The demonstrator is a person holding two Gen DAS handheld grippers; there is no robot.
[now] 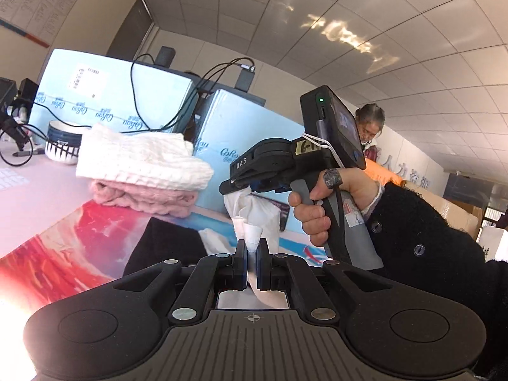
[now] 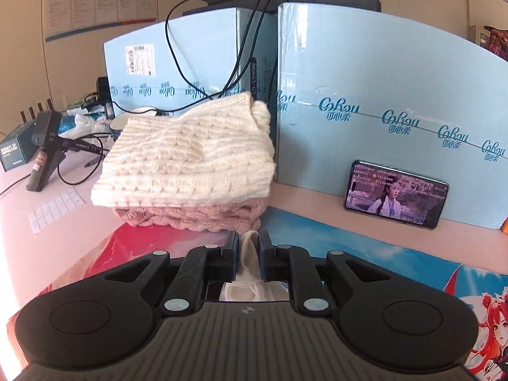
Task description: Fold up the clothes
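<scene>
Fabric, a thin white garment (image 1: 254, 219), hangs pinched in both narrow-set grippers, left gripper (image 1: 252, 249) and right gripper (image 2: 248, 247), near 2 folded knits (image 2: 187, 165) on the table (image 2: 38, 247).

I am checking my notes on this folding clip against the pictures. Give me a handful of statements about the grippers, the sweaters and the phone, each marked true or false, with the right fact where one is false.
1. The left gripper is shut on a white garment. True.
2. The right gripper is empty and wide open. False: its pads pinch white fabric.
3. The cream knit sweater lies folded on top of the pink knit sweater. True.
4. The phone lies flat on the table with a dark screen. False: it leans against a light blue box, screen lit with a video.
5. The sweater stack hangs from a gripper. False: it rests on the table, apart from both grippers.
</scene>
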